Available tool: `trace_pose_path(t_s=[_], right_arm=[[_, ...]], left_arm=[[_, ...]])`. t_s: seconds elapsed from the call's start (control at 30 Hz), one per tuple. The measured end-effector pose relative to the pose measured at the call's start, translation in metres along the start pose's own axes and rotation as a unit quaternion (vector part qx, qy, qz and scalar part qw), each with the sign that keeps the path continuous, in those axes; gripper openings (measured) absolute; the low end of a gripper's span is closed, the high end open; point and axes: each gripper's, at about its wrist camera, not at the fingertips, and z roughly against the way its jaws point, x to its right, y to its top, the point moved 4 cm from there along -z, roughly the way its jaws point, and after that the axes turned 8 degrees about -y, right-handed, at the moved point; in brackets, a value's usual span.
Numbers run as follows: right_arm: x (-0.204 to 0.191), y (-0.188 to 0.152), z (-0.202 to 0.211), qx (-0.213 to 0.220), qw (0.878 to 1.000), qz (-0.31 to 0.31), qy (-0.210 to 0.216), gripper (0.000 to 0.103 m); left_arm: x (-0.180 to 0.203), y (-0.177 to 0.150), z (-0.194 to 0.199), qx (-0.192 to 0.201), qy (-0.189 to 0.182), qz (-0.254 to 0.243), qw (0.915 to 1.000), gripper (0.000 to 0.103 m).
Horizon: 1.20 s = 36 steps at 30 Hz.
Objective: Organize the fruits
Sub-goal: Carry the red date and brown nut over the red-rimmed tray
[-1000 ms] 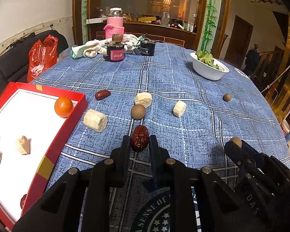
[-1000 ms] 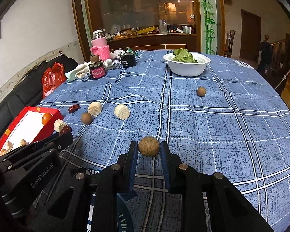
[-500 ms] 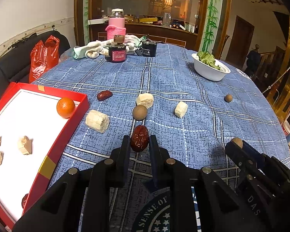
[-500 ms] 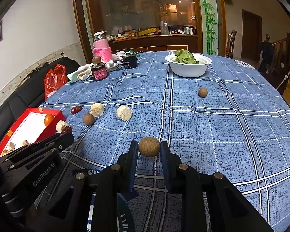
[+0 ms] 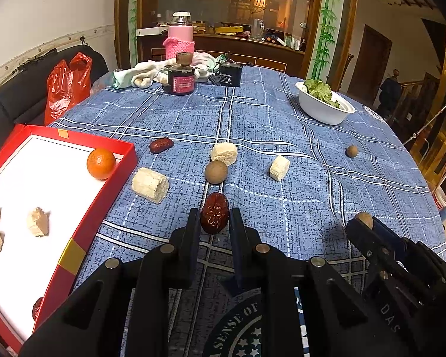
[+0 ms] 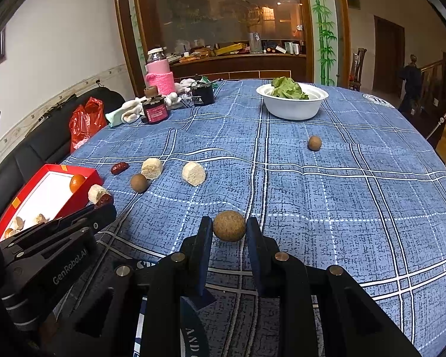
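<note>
My left gripper (image 5: 214, 214) is shut on a wrinkled red date (image 5: 214, 211), held just above the blue checked tablecloth. My right gripper (image 6: 226, 226) is shut on a round brown longan (image 6: 229, 225), and shows in the left wrist view at the lower right (image 5: 360, 221). To the left lies a red tray (image 5: 110, 202) with a white floor, holding an orange (image 5: 101, 163), pale chunks (image 5: 38, 221) and a date at its near edge. Loose on the cloth are another date (image 5: 161, 145), a longan (image 5: 216, 172), a far longan (image 6: 314, 143) and pale cake pieces (image 5: 150, 184).
A white bowl of greens (image 6: 292, 107) stands at the back right. At the back are a dark jar (image 5: 180, 79), a pink flask (image 5: 180, 38), a black box (image 5: 230, 74) and crumpled cloths. A red bag (image 5: 66, 86) lies on the black sofa beyond the table's left edge.
</note>
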Motion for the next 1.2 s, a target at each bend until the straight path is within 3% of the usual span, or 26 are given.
trace_pose_path(t_s=[0.43,0.73,0.97,1.2], right_arm=[[-0.002,0.000,0.000,0.004,1.000,0.004,0.000,0.024],[-0.011,0.000,0.008,0.013,1.000,0.017,0.007,0.024],[-0.058,0.007,0.025,0.017,0.994,0.041,0.096,0.023],[-0.121,0.016,0.038,0.018,0.981,0.070,0.179,0.023]], left_arm=[[-0.001,0.000,0.000,0.002,0.000,0.002,1.0000,0.017],[-0.020,0.003,0.033,0.042,0.019,0.010,0.9989,0.017],[-0.082,0.006,0.077,0.057,0.058,0.058,0.9950,0.017],[-0.150,0.006,0.084,0.046,0.121,0.099,0.9867,0.017]])
